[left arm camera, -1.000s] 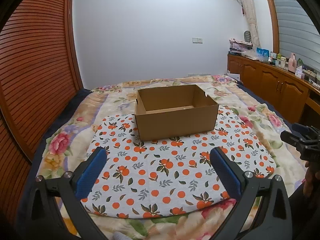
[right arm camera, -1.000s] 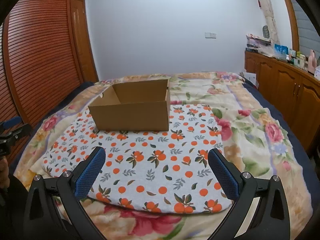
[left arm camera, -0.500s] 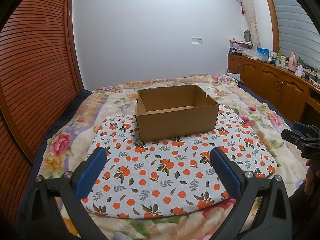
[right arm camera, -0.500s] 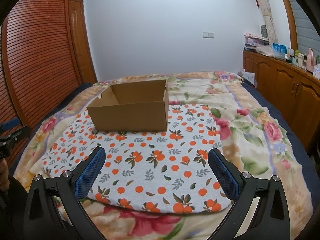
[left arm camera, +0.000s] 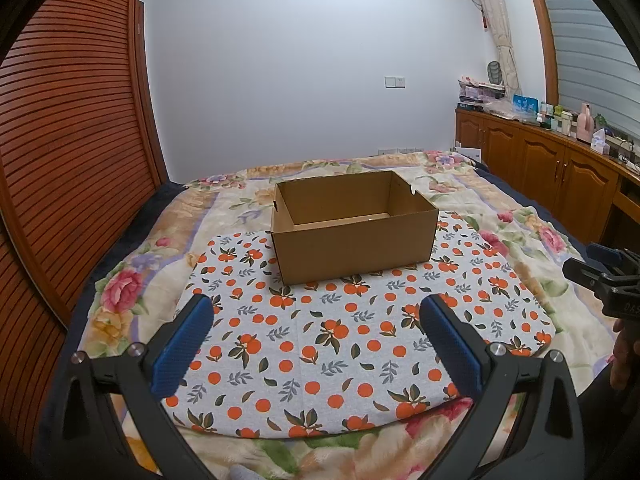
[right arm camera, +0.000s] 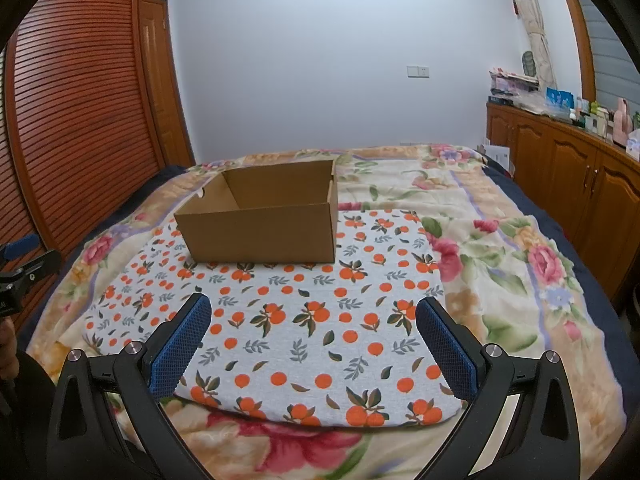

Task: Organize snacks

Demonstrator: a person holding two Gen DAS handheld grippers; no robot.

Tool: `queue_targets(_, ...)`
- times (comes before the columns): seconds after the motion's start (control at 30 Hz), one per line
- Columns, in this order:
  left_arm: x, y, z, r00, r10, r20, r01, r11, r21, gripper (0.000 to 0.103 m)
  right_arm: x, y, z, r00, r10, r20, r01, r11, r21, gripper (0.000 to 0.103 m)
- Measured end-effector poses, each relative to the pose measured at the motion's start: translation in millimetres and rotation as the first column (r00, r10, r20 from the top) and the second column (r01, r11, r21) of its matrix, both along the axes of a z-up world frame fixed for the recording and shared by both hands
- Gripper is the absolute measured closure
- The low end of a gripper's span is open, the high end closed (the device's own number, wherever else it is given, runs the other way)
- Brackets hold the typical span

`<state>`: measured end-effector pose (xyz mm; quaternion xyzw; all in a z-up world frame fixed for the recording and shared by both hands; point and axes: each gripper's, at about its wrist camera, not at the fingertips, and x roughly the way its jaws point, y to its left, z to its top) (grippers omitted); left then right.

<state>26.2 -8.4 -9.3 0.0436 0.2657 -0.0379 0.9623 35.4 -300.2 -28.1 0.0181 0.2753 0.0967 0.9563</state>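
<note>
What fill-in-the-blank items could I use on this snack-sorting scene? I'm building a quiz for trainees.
1. The cardboard box rests on a cloth printed with ____.
2. Both the left gripper and the right gripper have their jaws ____.
3. The box's top is ____.
4. The wooden cabinets stand on the ____ side of the bed.

Missing words: oranges; open; open; right

Cardboard box (left arm camera: 354,236) sits on the far end of the cloth (left arm camera: 360,340), cloth on the bed (left arm camera: 520,216). Cabinets (left arm camera: 560,172) right of bed, slatted doors (left arm camera: 68,152) left.
</note>
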Motion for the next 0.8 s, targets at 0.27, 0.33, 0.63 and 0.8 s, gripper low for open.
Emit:
queue_targets(0.27, 0.0, -0.2, -0.5, 1.000, -0.001, 0.000, 0.001, 1.000, 0.000, 0.000, -0.2, 0.0, 0.0, 1.000, -0.001, 0.001, 0.001, 1.000, 0.000, 0.000)
queue_targets(0.33, -0.3, -0.4, -0.5, 1.000, -0.001, 0.001, 0.001, 1.000, 0.000, 0.000, -0.1, -0.1, -0.1, 1.000, 0.000, 0.001, 0.000, 1.000, 0.000, 0.000)
queue_targets(0.63, 0.5, 0.3, -0.7, 1.000, -0.002, 0.004, 0.002, 1.000, 0.000, 0.000, 0.1, -0.1, -0.5, 1.000, 0.001, 0.002, -0.001, 1.000, -0.001, 0.000)
queue_targets(0.8, 0.7, 0.3, -1.0, 1.000, -0.001, 0.004, 0.001, 1.000, 0.001, 0.000, -0.3, 0.4, -0.2, 1.000, -0.001, 0.001, 0.001, 1.000, 0.000, 0.000)
